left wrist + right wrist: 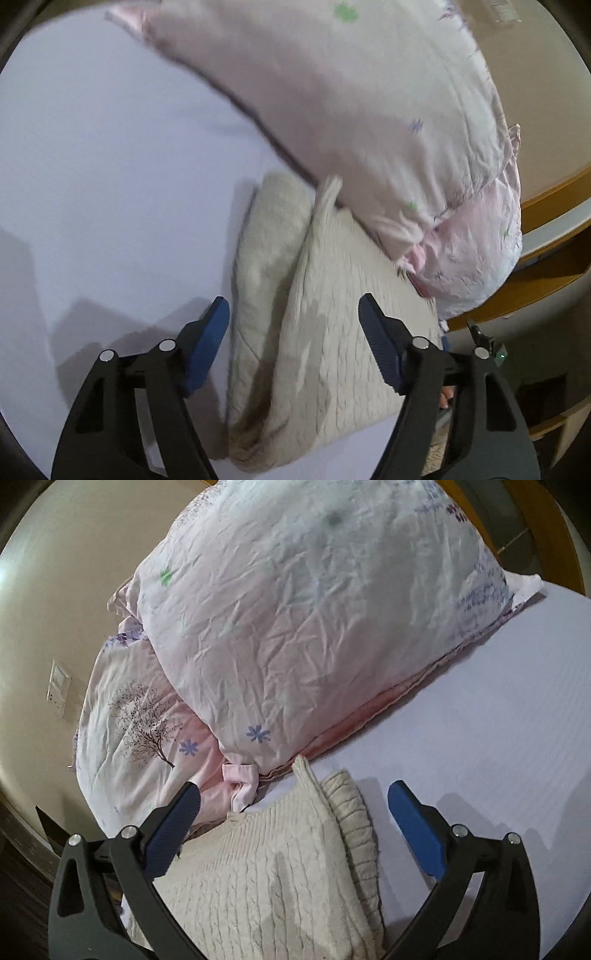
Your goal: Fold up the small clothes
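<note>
The cream cable-knit sweater (266,878) lies partly folded on the pale lilac bedsheet (498,720), its far corner touching the pink floral pillow (314,627). The left gripper (293,314) hangs above the knit, jaws spread wide and empty. The right gripper (293,794) likewise stands wide apart, holding nothing. Judgement: the garment is soft, thick and limp, likely to sag and stretch. The ribbed hem (354,819) or a doubled edge offers the firmest purchase.

Cream cable-knit sweater (273,878), folded, flat on bed, touching pillow.
</note>
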`<state>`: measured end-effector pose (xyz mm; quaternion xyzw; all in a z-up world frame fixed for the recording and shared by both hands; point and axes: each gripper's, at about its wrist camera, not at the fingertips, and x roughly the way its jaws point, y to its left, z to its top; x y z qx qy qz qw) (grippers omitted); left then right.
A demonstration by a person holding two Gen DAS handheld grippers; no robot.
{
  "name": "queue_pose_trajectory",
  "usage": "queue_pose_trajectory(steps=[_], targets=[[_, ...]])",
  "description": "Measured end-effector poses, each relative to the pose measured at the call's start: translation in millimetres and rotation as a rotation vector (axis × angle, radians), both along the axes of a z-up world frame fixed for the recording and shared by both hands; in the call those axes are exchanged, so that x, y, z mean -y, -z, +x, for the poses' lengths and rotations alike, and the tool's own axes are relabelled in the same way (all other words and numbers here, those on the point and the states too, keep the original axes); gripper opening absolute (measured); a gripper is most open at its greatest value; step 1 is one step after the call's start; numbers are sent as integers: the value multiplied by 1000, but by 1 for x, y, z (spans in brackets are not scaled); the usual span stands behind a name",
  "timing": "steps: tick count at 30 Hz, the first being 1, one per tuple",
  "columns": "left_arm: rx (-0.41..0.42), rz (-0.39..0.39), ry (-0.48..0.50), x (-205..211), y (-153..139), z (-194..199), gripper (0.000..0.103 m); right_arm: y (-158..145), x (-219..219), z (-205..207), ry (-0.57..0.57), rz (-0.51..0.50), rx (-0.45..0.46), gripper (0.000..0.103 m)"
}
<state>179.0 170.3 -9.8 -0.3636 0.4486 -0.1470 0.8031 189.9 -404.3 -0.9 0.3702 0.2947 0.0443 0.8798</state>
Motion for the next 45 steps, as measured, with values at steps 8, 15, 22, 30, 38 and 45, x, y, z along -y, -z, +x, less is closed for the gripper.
queue_pose_trajectory(steps=[8,15,22,30,38,45], targets=[[-9,-67,-53,20,15,-7,19,-1,11,-3,-49,131,19,101],[215,-239,123,111,-73,5,17,-18,32,-14,-41,176,88,101],[86,-453,571,314,-55,61,26,-16,62,-18,-8,113,52,101],[218,-196,442,272,-71,51,67,9,64,6,-211,309,-113,101],[100,72,336,233,-30,53,74,27,12,29,-374,185,-301,101],[102,155,379,256,-3,49,85,30,-13,27,-405,68,-290,74]])
